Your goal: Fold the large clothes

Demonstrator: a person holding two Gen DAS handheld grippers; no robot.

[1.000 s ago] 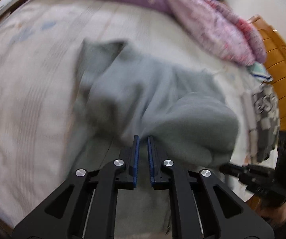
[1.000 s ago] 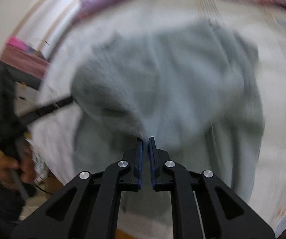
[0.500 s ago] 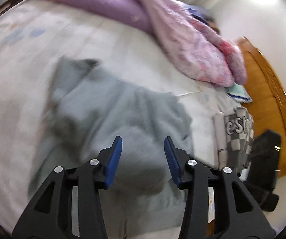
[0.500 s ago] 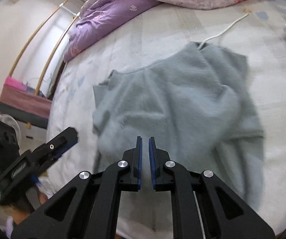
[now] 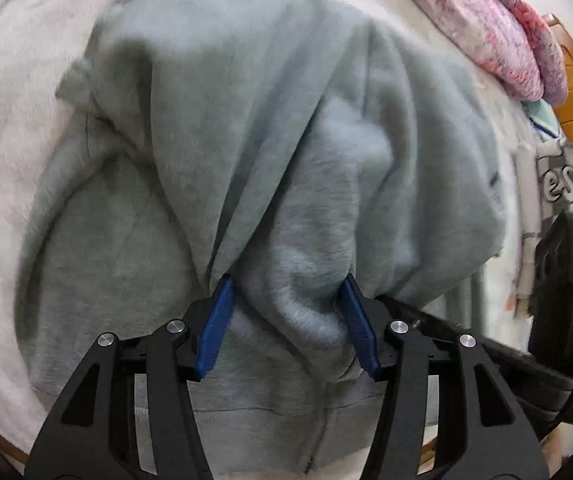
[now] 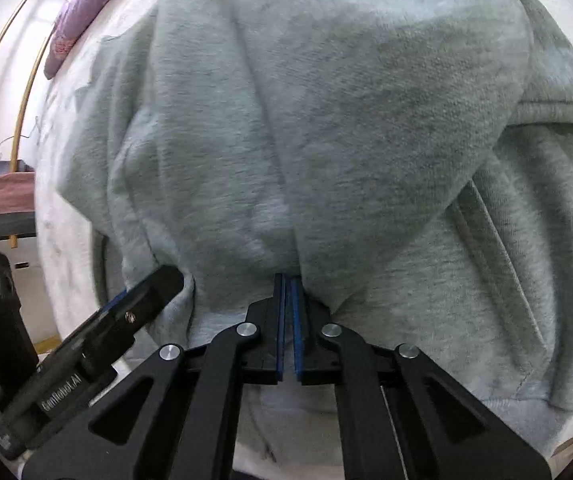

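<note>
Left gripper jaws are opening off the grey hoodie fold we lowered toward six o'clock, right gripper still pinching fabric — fold landing.

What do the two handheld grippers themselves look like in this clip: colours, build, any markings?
Both are matte black, with cut-out linkage arms, silver round pivot screws and blue finger pads. The left gripper and right gripper look alike. White lettering, partly legible, runs along the left gripper's body in the right wrist view.

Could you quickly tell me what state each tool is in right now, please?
Left tool: jaws opening, grey hoodie fabric loose between them, not pinched.
Right tool: shut on the grey hoodie.
</note>
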